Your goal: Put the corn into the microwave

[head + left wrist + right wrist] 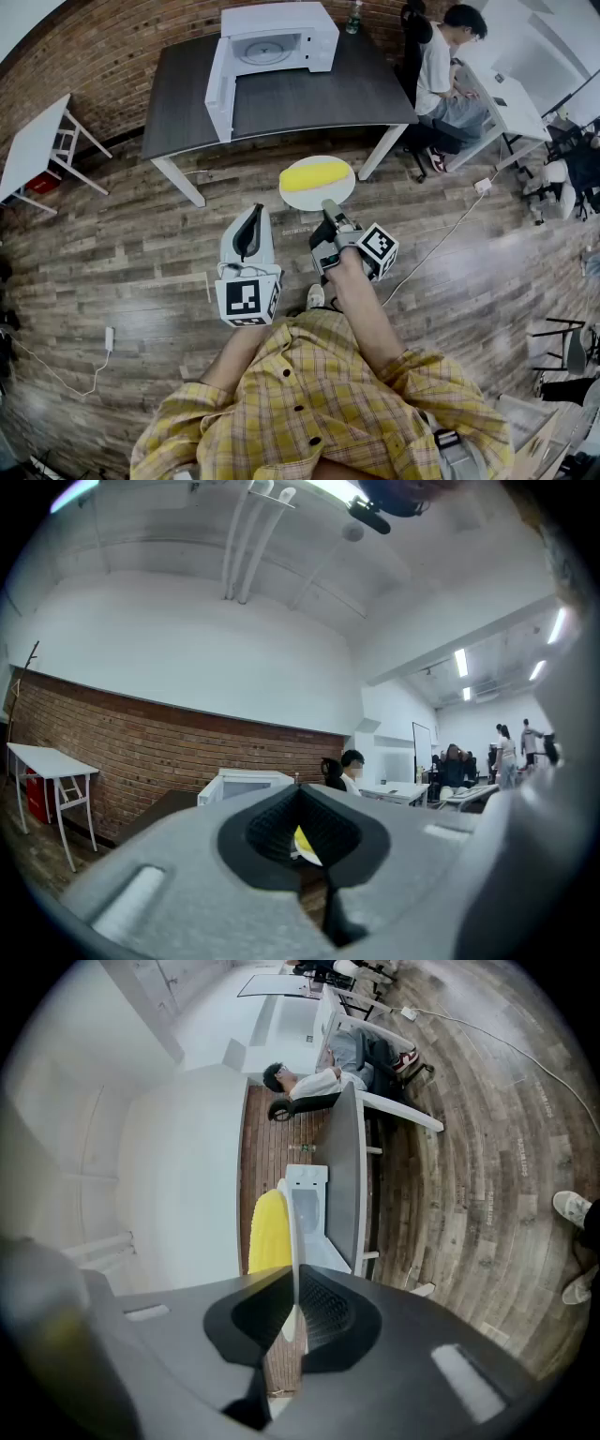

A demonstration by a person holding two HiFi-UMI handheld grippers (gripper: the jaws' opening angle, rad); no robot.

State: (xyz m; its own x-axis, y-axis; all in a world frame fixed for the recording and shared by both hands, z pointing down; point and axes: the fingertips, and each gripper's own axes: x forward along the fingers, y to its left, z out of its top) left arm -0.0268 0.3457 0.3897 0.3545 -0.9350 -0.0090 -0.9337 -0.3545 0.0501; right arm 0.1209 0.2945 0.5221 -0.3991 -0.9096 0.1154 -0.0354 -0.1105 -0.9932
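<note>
I see the corn [317,174] lying on a white plate [298,198]. It is in front of the microwave [281,37] and not yet inside it. It hangs in the air above the wooden floor [141,253]. My right hand-held gripper [330,210] pinches the rim of the plate on the side far from the microwave, with both jaws closed on the thin edge. My left hand-held gripper [251,225] is near the plate, also in front of the microwave, and does not touch it. Its jaws are pressed together at the tips and nothing is between them. The microwave stands on a dark worktop [309,98]. Its door [218,89] is swung open to the left, and the inside is white. To the right of the microwave a person [439,66] is sitting.
</note>
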